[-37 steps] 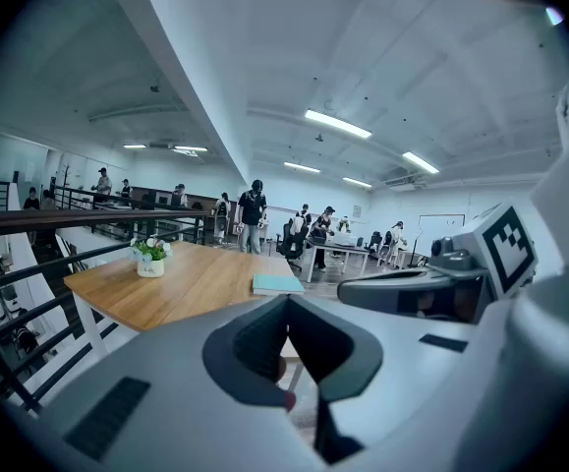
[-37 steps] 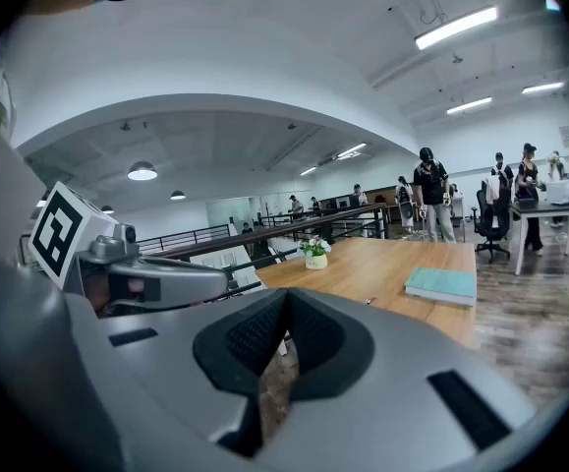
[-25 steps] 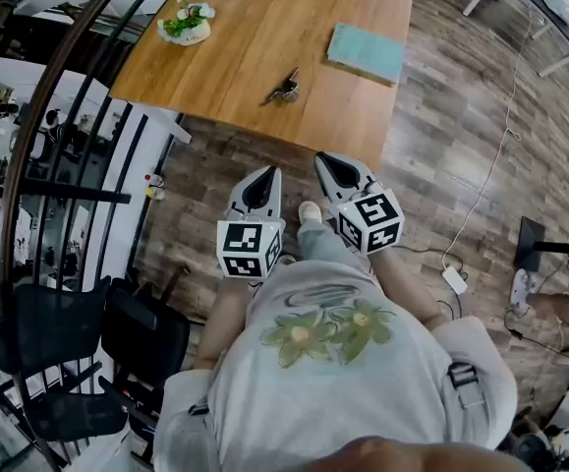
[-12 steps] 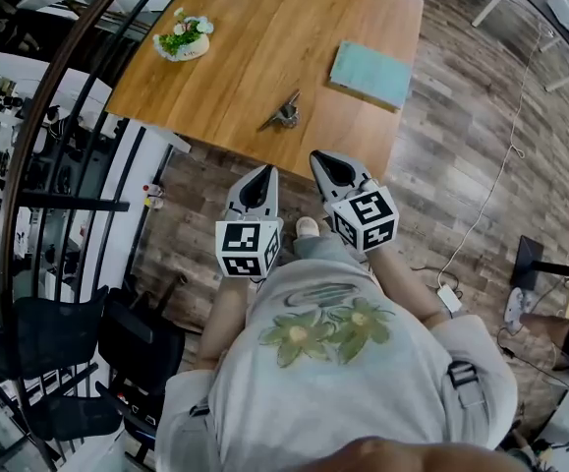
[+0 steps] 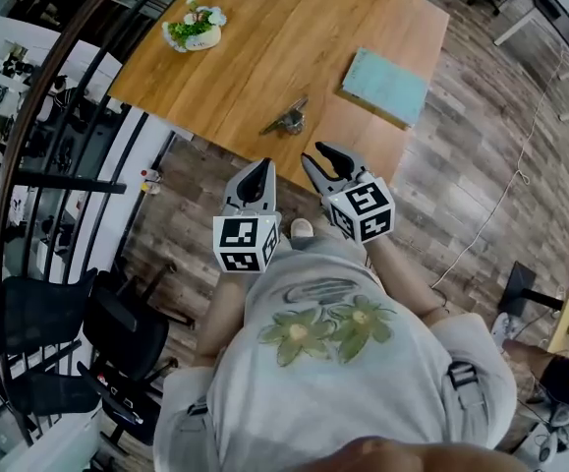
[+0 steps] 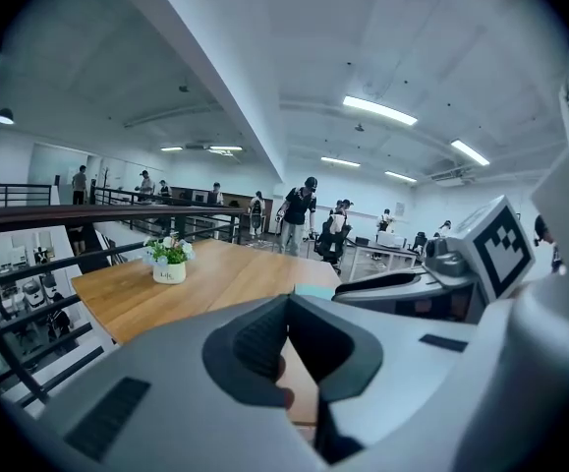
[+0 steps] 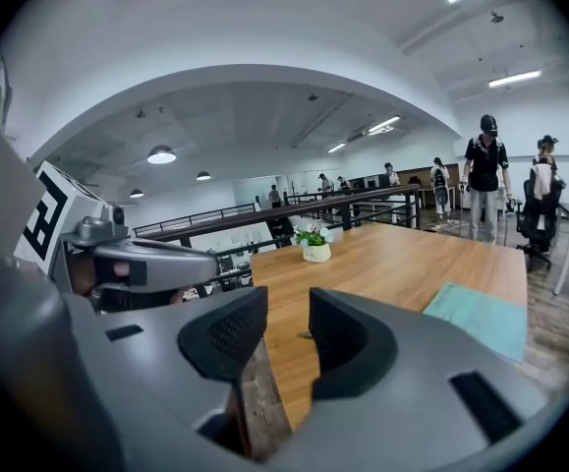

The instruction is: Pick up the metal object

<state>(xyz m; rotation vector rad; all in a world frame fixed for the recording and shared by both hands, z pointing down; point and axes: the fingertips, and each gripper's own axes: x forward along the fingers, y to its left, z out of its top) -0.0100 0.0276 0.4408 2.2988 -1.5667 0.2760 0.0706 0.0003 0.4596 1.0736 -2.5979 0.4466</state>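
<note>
Right tool [image 5: 321, 154] advanced toward table [image 5: 264, 47], jaws just opening, empty; left tool [image 5: 261, 166] closed; metal object [image 5: 287, 119] small, silvery.

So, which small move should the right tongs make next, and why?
Probably move the right tongs forward and down to the metal object. They have just been opening, nothing is between them, and the object lies on the wooden table just ahead of them, not yet reached.

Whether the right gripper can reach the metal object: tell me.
Probably yes: the right gripper, empty jaws just opening, is at the table edge; only bare wood lies before the metal object.
</note>
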